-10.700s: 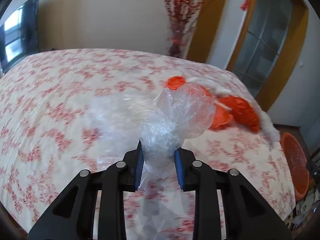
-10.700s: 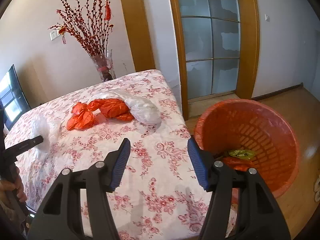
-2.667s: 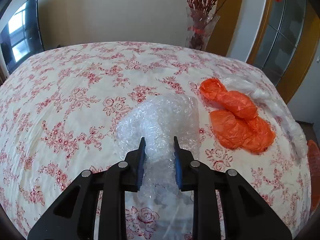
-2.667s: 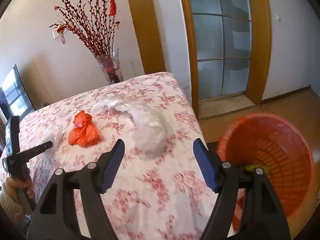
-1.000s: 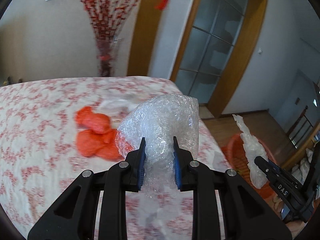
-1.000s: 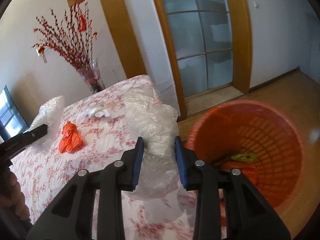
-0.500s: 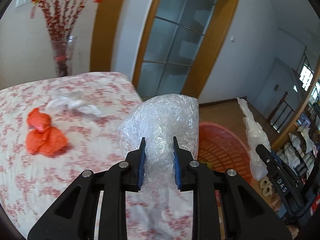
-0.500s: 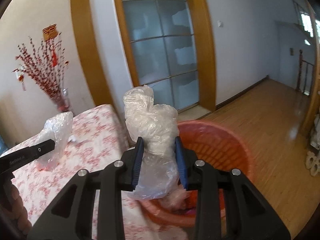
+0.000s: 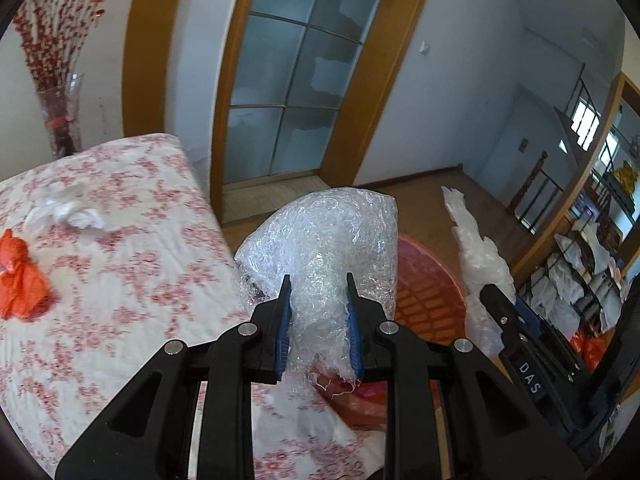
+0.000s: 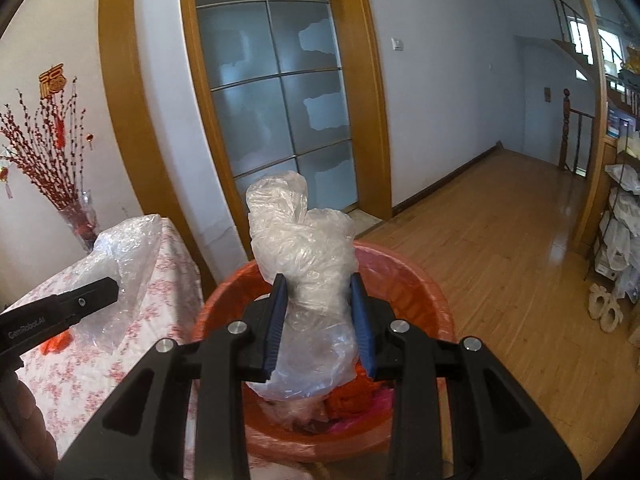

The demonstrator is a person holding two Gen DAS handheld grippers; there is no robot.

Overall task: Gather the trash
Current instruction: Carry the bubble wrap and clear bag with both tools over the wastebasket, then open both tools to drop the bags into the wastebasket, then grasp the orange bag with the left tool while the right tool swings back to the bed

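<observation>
Left gripper [image 9: 318, 320] clamps bubble wrap [image 9: 324, 240] at the table edge [image 9: 208, 208]; right gripper [image 10: 318, 320] clamps a plastic bag [image 10: 304, 256] over the orange basket [image 10: 424, 280], open floor [image 10: 500, 240] beyond.

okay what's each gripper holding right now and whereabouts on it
The left gripper clamps a crumpled wad of clear bubble wrap near its lower end. The right gripper clamps a scrunched clear plastic bag around its middle.
</observation>
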